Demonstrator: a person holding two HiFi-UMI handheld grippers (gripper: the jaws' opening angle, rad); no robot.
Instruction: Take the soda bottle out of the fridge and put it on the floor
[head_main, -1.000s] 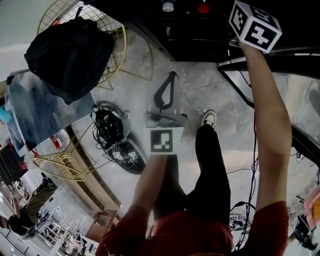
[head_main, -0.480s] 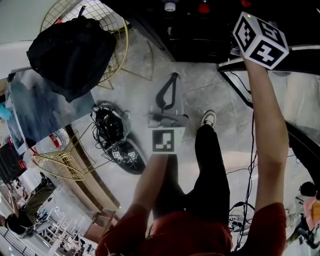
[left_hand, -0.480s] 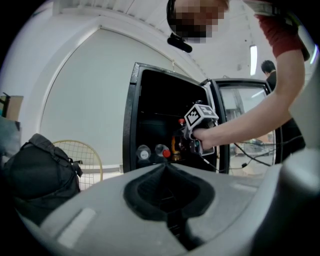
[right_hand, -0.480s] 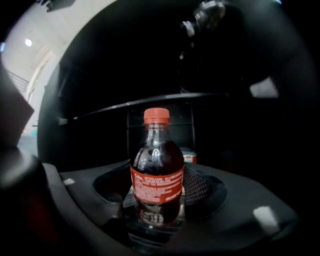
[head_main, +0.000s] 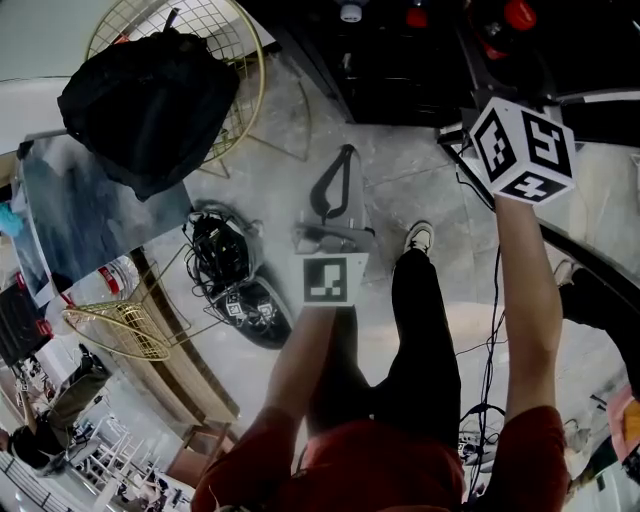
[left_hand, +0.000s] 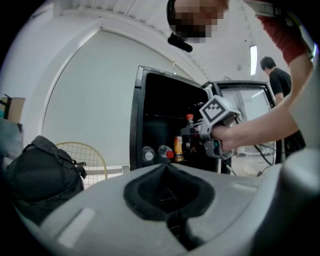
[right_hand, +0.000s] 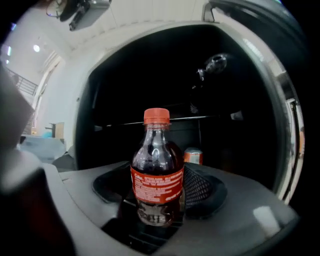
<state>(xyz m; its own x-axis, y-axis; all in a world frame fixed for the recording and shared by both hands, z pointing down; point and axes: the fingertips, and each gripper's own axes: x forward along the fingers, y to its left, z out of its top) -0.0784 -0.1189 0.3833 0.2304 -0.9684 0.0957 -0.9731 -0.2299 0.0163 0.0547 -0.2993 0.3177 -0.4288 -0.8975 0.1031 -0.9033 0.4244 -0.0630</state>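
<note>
Out it comes: the right hand-held gripper has drawn back from the black fridge, clamped on the dark-cola plastic bottle, which stands upright with a red cap and red label. The left hand-held gripper is closed and empty.

Soda bottle, red cap and label, upright, clamped between right gripper jaws. Open fridge behind; can at bottle's two o'clock.

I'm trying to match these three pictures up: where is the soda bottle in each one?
Head view: soda bottle at the top right edge, red cap showing.
Left gripper view: small, right of centre, at the open fridge.
Right gripper view: centre, upright, held by the right gripper.
Shared landmark: the fridge's dark inside.
</note>
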